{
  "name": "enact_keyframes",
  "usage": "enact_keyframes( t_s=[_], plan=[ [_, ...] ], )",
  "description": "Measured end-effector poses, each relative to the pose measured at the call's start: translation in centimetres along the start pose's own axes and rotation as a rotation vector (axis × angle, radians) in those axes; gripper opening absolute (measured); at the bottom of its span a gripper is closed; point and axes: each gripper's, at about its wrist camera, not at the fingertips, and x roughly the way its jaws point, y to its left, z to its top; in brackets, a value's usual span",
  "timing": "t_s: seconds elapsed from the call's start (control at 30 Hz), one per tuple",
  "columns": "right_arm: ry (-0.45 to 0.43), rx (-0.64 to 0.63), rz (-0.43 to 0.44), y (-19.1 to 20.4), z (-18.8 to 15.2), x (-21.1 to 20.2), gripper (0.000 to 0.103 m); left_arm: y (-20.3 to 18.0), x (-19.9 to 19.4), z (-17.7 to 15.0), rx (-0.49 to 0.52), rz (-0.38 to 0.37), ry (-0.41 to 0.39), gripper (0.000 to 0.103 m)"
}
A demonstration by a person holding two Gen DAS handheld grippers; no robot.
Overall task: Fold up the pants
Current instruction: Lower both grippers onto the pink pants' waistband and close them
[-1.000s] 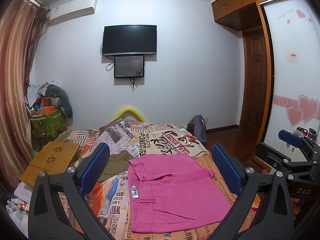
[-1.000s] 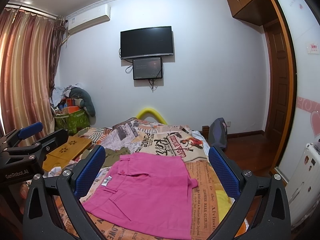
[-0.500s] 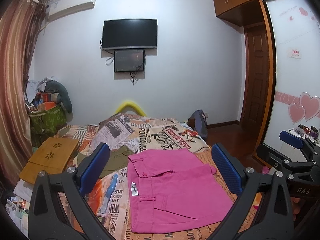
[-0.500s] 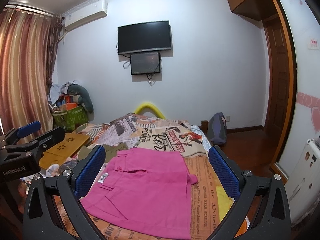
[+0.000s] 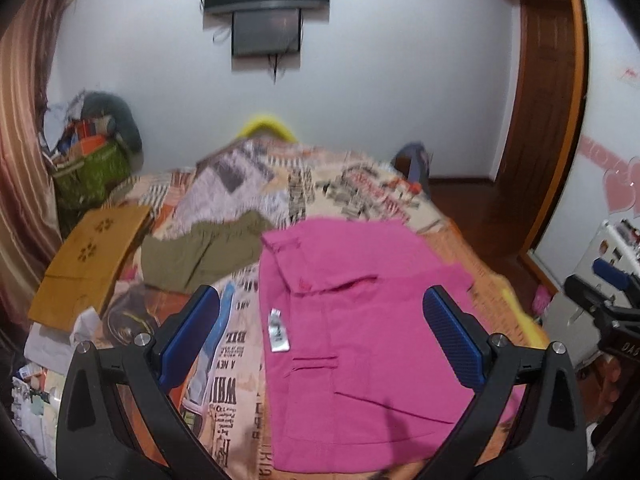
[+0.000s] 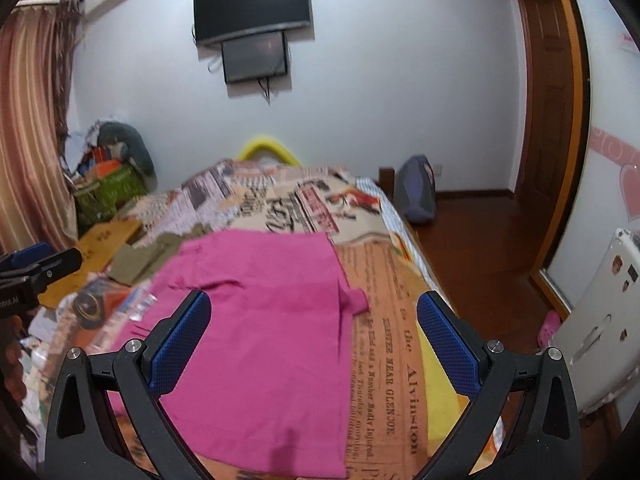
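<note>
pants: pink pants (image 5: 360, 332) are seen lying flat on the bed (image 5: 248, 360), already doubled into a broad, squarish packet; the waistband end with a white label (image 5: 279, 330) lies toward the left gripper's side.
left gripper (image 5: 320, 344): the fingers (image 5: 192, 332) are spread wide and nothing is held; it is poised above the near left part of the pants, not touching them.
right gripper (image 6: 312, 344): the fingers (image 6: 446, 344) are likewise spread wide and empty, poised over the near right edge of the pink cloth.
handling: the cloth is judged light, soft and limp, likely a plain woven cotton; it is expected to sag and crease when lifted by one point, and little slip is expected against the printed cover.
where to take hold: the near hem corners, one per gripper, are judged the best places, with all stacked layers pinched together so that the fold is kept square; a small flap (image 6: 354, 300) is seen sticking out at the right edge and may need tucking.
surface: the bed is covered by a newspaper-print spread (image 6: 384, 344), soft underneath, so the fingers can be pressed in to get beneath an edge.
room: an olive garment (image 5: 204, 252) and a wooden lap tray (image 5: 88, 260) are found beside the pants; a wall television (image 6: 252, 8), a curtain (image 6: 28, 128) and a wooden door (image 6: 548, 120) are noted.
</note>
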Motion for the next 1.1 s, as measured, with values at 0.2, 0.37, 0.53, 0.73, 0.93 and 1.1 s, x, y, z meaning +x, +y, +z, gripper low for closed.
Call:
enact_keyframes(
  t_s=[0.2, 0.37, 0.53, 0.73, 0.93, 1.1],
  plan=[
    [0.097, 0.005, -0.01, -1.9, -0.5, 3.8, 0.103, 2.2, 5.3, -0.7, -0.011, -0.012, 0.132, 0.103],
    [0.161, 0.001, 0.002, -3.0, -1.2, 6.5, 0.102, 4.1, 10.2, -0.9, -0.015, 0.019, 0.244, 0.103],
    [0.238, -0.01, 0.017, -3.5, -1.8, 9.9, 0.094, 5.3, 14.0, -1.0, -0.039, 0.005, 0.322, 0.103],
    [0.299, -0.018, 0.04, -4.3, -2.2, 13.2, 0.08, 4.7, 17.1, -0.8, 0.023, -0.008, 0.353, 0.098],
    [0.36, 0.02, 0.124, -4.4, -2.6, 15.4, 0.059, 3.4, 19.0, -0.9, 0.066, -0.1, 0.406, 0.069],
    [0.395, 0.031, 0.191, -4.2, -2.9, 16.4, 0.047, 3.2, 20.2, -1.6, 0.058, -0.155, 0.466, 0.049]
  ],
)
